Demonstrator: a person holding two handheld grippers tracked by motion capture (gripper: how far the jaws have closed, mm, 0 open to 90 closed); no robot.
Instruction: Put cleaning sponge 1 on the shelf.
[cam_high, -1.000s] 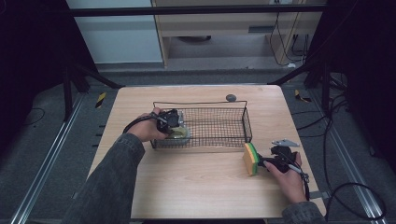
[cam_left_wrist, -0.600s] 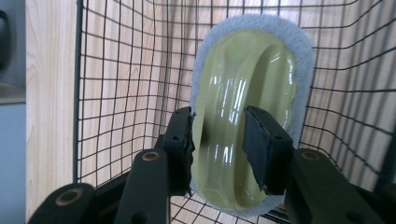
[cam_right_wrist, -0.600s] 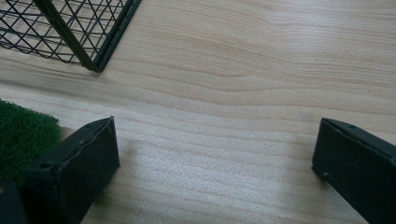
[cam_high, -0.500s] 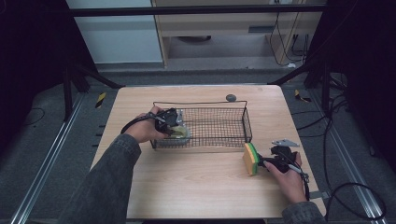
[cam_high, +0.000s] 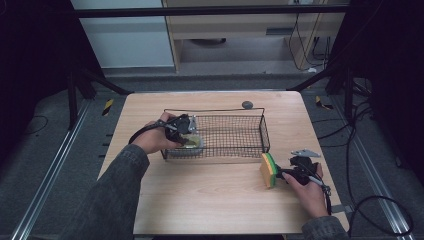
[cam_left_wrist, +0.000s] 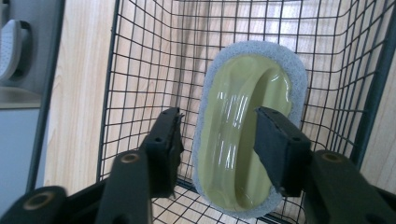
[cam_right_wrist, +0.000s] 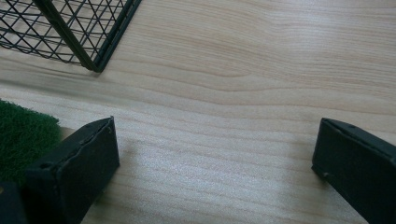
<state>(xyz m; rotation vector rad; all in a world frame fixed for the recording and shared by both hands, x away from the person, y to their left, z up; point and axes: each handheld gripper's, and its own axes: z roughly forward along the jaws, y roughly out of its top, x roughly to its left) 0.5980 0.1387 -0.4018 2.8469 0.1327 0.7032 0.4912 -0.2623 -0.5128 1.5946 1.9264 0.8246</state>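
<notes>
A black wire basket (cam_high: 263, 132) stands mid-table. In its left end lies a pale yellow sponge (cam_left_wrist: 243, 84) with a grey-white rim, glossy like plastic wrap. My left gripper (cam_high: 187, 136) reaches into that end. Its jaws (cam_left_wrist: 217, 126) have just been opening and stand apart over the sponge, with the left pad clear of it. My right gripper (cam_high: 282, 174) rests near the table's right front with its jaws (cam_right_wrist: 215, 135) wide open over bare wood. A yellow-and-green sponge (cam_high: 269, 170) stands on edge just beside its left jaw, green pad (cam_right_wrist: 23, 130) showing.
A small dark round object (cam_high: 246, 104) lies by the table's far edge behind the basket. The basket's corner (cam_right_wrist: 70, 32) is a short way ahead of the right gripper. Bare wood (cam_high: 210, 195) spreads across the table's front. Cables trail off the right side.
The left hand has shifted only slightly at the basket's left end. The right hand and the sponge beside it have kept still.
</notes>
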